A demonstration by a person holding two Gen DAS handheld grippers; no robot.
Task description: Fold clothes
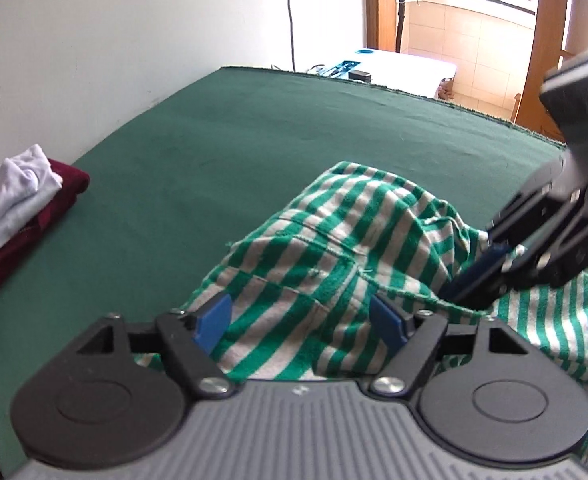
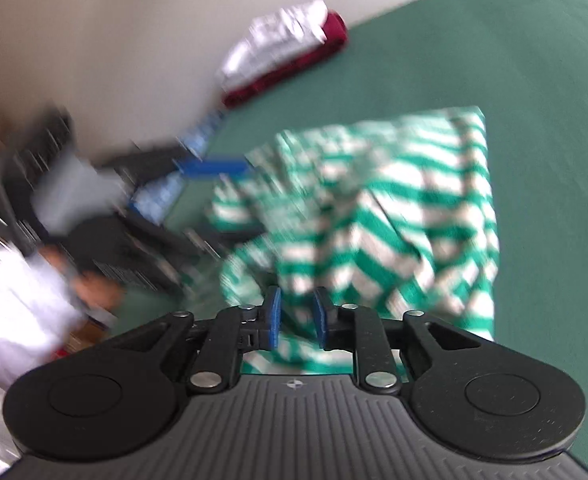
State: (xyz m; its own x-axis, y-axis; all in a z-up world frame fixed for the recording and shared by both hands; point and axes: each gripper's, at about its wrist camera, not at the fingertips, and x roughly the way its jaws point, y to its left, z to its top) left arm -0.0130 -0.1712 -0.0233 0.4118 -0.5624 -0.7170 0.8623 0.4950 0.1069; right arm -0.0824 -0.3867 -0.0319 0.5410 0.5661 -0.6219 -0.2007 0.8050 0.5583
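A green-and-white striped garment (image 1: 354, 232) lies crumpled on the green table cover (image 1: 213, 140), near its front right. My left gripper (image 1: 300, 322) stands open over the garment's near edge, its blue pads wide apart with loose cloth between them. From the right, my right gripper (image 1: 474, 280) pokes down into a fold. The blurred right wrist view shows the right gripper (image 2: 296, 318) with its pads close together on the striped garment (image 2: 414, 208). In that view the left gripper (image 2: 229, 200) reaches in from the left at the cloth's edge.
A stack of folded clothes (image 1: 13, 208), white on dark red, sits at the table's left edge by the wall; it also shows as the stack (image 2: 285, 48). A person's hand (image 2: 93, 284) and white sleeve (image 2: 13, 300) hold the left gripper. A white table (image 1: 394, 64) stands beyond the far edge.
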